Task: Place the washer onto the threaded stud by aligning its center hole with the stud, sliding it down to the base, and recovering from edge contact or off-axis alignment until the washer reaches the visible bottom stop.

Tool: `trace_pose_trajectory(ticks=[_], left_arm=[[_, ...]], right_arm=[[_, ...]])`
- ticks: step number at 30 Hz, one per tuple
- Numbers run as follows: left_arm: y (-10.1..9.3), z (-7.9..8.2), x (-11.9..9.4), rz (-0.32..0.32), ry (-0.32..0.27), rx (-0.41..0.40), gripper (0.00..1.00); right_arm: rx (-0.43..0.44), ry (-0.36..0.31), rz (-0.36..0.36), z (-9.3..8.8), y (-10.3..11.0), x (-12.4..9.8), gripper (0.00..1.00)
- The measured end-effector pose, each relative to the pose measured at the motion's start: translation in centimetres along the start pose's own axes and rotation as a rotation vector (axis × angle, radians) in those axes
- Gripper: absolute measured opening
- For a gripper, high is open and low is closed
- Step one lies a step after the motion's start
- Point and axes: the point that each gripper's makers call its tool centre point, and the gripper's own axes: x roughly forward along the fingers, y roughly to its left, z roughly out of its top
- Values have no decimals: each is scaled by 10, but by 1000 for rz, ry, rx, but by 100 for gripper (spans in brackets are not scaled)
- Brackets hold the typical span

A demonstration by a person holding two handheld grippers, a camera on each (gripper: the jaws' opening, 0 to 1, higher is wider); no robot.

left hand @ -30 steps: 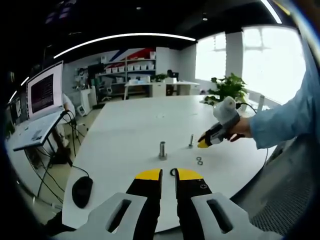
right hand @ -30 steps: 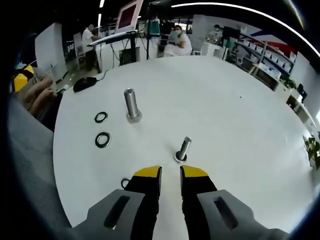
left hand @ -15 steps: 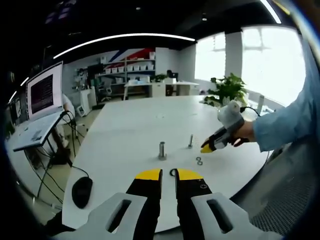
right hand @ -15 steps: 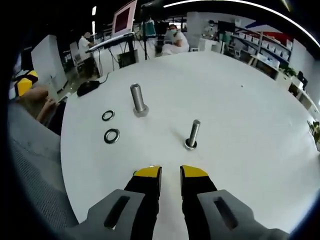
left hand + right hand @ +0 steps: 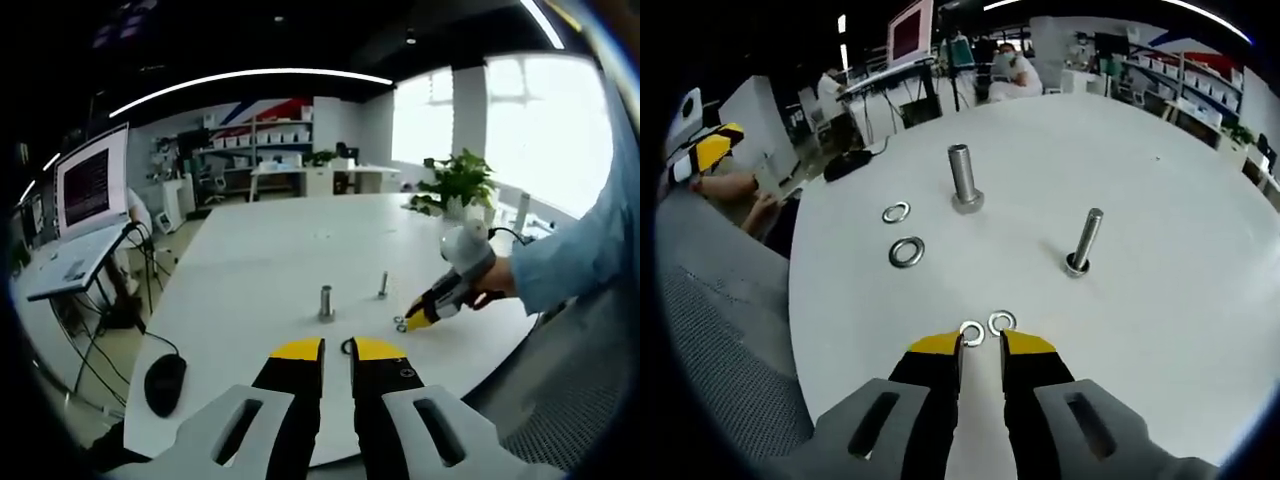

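Now, small metal ring washers (image 5: 986,328), R gripper (image 5: 981,345) tips

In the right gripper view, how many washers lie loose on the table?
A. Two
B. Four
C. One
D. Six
B: two small washers sit just ahead of the right gripper, and two larger ones lie left of the thick stud.

A white counter (image 5: 1200,260) is seen; silver washers (image 5: 906,251) and studs (image 5: 962,178); yellow-tipped black claws (image 5: 981,345); a blue sleeve (image 5: 570,265).
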Motion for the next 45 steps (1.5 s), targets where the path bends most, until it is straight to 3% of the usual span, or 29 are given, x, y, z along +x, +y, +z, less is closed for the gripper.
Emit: trace_pose_trajectory(ticks=[6,12,17,19,21,31,32,33,39,45], left_arm=[[0,0,0,0,2,0,8],[0,0,0,-1,2,0,8],[0,0,0,1,1,-1,8],[0,0,0,0,1,-2,8],[0,0,0,0,1,-1,8],[0,0,0,-1,-2,-2,8],[0,0,0,-1,-2,-2,8],[0,0,0,0,-3,-3,8],[0,0,0,-1,-3,-2,8],[0,0,0,0,-2,-3,8]], right_arm=[[-20,19,26,-4,9,6,17],[-54,-8,20,1,12,8,18],[-133,-9,8,3,16,10,18],[-217,5,-5,2,13,9,15],[-151,4,-8,1,12,7,15],[-175,5,-23,2,10,8,14],[-174,3,-23,3,10,8,2],[-215,-22,-15,9,10,6,3],[-195,13,-26,3,6,6,3],[-173,-5,-39,6,-2,0,3]])
